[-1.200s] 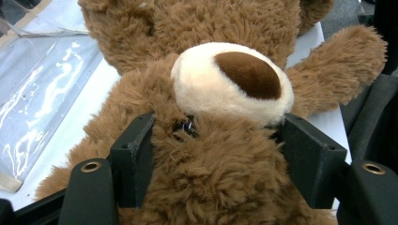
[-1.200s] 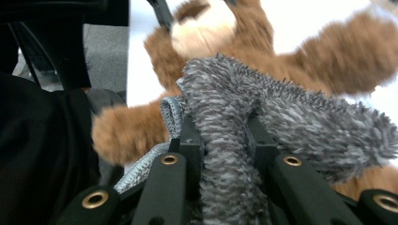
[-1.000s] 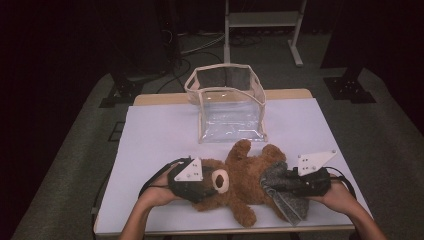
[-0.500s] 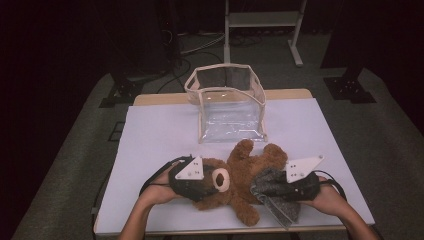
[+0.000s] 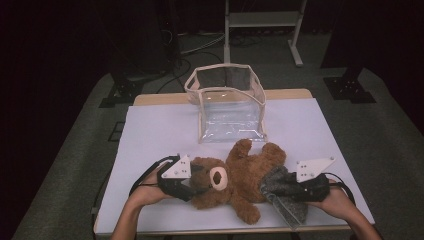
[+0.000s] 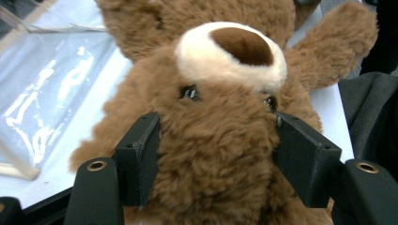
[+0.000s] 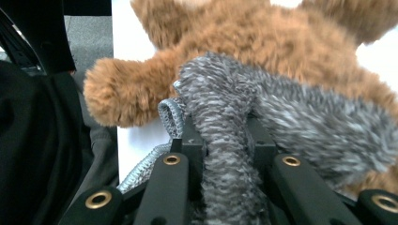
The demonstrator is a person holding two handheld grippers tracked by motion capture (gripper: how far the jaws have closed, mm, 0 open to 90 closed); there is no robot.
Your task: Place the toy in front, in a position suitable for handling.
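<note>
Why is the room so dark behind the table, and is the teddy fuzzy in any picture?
High view: light falls on the white table while the floor and room behind stay dim; the clear bag shows pale glints. Left gripper view: the teddy bear looks sharp at its eyes and fur. Right gripper view: the grey knit cloth is fairly crisp, but the bear's fur behind it goes soft.

High view overhead; tongs views close; all share teddy bear (image 5: 235, 181).
</note>
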